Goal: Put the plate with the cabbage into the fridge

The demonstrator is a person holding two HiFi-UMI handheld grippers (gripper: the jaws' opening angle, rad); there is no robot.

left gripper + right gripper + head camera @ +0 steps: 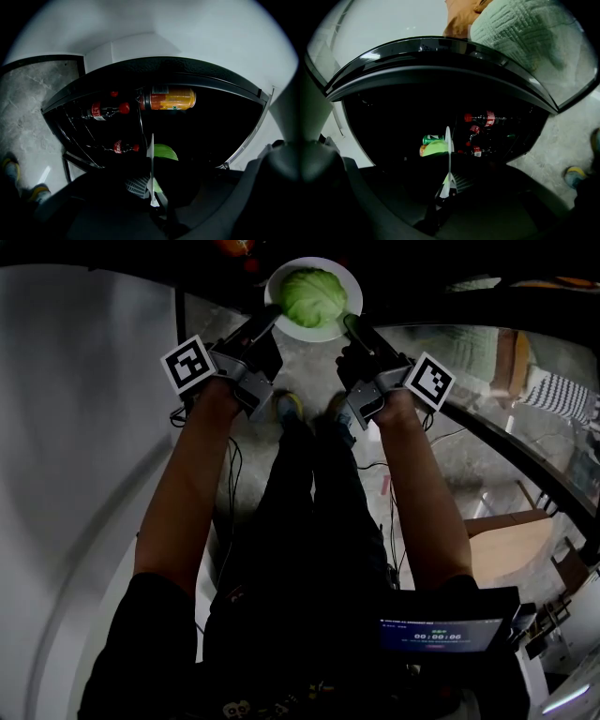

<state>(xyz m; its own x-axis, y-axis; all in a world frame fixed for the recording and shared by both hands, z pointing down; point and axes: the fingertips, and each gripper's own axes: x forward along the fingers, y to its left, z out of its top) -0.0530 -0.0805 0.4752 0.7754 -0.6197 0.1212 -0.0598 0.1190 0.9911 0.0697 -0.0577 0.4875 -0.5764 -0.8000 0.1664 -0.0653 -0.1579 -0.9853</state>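
The left claw (272,320) and right claw (353,326) each pinch an opposite edge of the plate (349,279), cabbage (314,296) on it, held just ahead at the dark fridge (211,122). If either thin rim grip slips or tilts, I'd guess the cabbage rolls off, or the plate knocks the bottles (105,111) beyond.

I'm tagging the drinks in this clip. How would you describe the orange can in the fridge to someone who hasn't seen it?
In the left gripper view, look past the plate into the dark open fridge. Near the top of the opening, just right of the red-capped bottles, is the orange can: the only orange drink in that view.
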